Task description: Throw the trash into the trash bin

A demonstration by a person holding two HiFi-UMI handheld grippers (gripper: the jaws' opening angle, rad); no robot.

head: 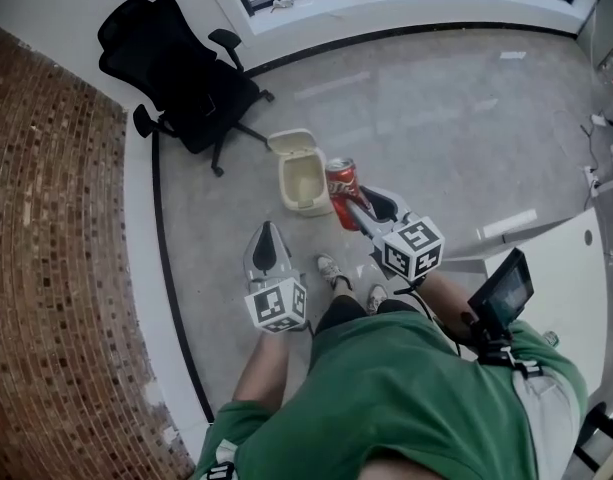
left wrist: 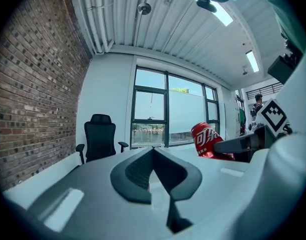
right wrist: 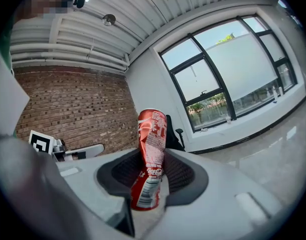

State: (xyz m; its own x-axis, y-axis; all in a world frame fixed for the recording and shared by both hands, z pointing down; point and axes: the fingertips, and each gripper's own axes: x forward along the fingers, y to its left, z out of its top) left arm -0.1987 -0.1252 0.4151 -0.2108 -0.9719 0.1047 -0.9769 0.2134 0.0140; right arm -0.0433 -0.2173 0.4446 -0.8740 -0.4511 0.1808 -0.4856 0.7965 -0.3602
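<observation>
Red can (right wrist: 152,149) is being clamped by the right gripper (head: 366,208): jaws spread wide, pads pressing on the can's lower half. Its long axis is being held near upright, top end up and leaning slightly, base down between the jaws. The can is being carried in the air just beside the right rim of the open trash bin (head: 304,183), which stands on the floor. The left gripper (head: 268,243) is being held empty, jaws closed together.

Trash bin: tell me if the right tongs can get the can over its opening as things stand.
Probably yes. The trash bin has its lid flipped back and its opening faces up. The right tongs hold the can beside its rim, with nothing visible between them.
</observation>
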